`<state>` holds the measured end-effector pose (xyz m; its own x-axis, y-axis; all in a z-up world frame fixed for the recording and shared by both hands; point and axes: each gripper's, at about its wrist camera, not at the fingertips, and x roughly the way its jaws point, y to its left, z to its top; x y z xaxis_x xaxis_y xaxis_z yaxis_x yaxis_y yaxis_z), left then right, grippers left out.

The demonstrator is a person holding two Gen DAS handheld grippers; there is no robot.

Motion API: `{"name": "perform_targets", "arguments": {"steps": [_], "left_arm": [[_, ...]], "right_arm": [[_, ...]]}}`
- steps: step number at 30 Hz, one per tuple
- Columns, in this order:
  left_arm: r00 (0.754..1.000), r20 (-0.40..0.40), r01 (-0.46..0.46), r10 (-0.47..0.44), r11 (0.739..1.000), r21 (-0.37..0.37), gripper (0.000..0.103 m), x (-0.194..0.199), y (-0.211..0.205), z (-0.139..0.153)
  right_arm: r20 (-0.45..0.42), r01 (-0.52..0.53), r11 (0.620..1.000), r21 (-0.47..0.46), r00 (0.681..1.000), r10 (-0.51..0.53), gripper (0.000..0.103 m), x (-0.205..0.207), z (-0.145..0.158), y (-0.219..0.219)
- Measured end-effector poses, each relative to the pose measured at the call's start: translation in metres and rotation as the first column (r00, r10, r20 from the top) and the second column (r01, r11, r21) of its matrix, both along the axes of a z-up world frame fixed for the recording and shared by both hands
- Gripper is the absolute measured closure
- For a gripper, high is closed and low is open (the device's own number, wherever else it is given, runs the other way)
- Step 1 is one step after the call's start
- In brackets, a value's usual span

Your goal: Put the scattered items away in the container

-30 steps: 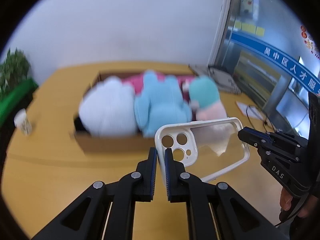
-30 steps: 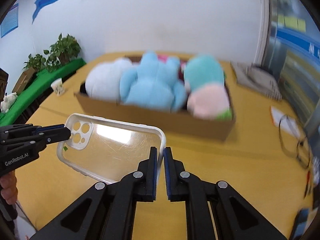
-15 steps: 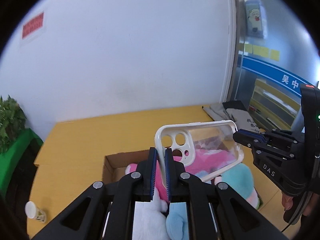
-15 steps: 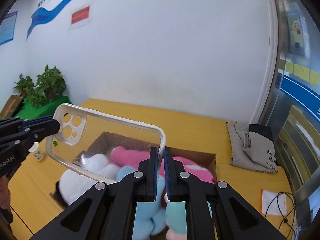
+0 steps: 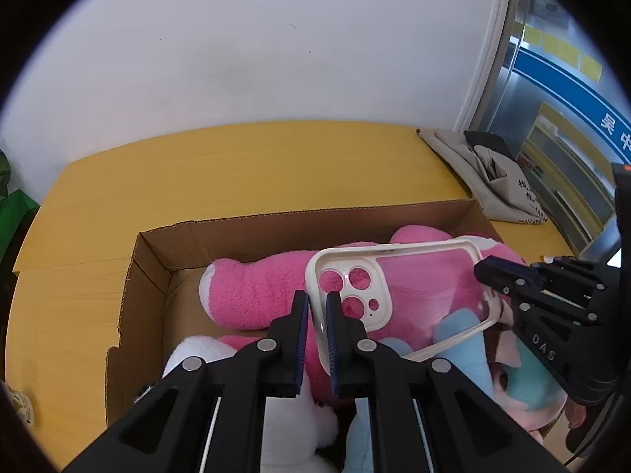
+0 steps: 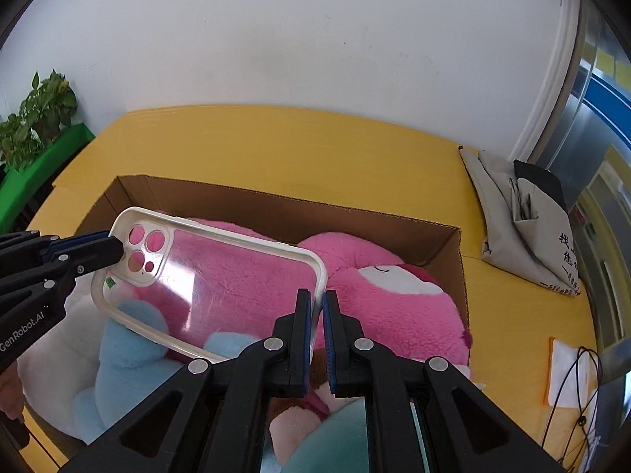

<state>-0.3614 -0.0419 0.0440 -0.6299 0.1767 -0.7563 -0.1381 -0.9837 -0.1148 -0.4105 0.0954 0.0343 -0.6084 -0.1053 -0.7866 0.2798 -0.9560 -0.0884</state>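
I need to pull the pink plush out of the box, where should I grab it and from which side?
Grip the pink plush by its rounded limb, which points at the open corner of the cardboard box. Come from above; walls enclose it and the phone case hangs over its middle.

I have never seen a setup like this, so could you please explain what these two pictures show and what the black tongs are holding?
Each picture comes from a camera mounted on a hand-held gripper, looking along its two fingers. A person holds one in each hand. The left gripper pinches the camera end of a clear phone case; the right gripper pinches the opposite end. Together they hold it over a cardboard box of plush toys, including a pink plush, on a yellow table. A grey bag lies beside the box.
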Motion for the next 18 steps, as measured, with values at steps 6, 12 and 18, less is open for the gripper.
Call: {"name": "perform_targets", "arguments": {"steps": [6, 12, 18], "left_arm": [[0.995, -0.097, -0.032, 0.036, 0.998, 0.046, 0.042, 0.031, -0.016, 0.035], [0.954, -0.283, -0.095, 0.095, 0.995, 0.015, 0.026, 0.126, -0.023, 0.086], [0.898, -0.431, -0.132, 0.089, 0.989, -0.071, 0.021, 0.256, 0.011, 0.093]], "right_arm": [[-0.003, -0.004, 1.000, -0.024, 1.000, 0.004, 0.052, 0.013, 0.006, 0.005], [-0.188, -0.054, 0.984, -0.171, 0.982, 0.022, 0.000, 0.098, 0.062, 0.028], [-0.262, -0.124, 0.975, -0.185, 0.962, 0.073, 0.000, 0.206, 0.070, 0.045]]}}
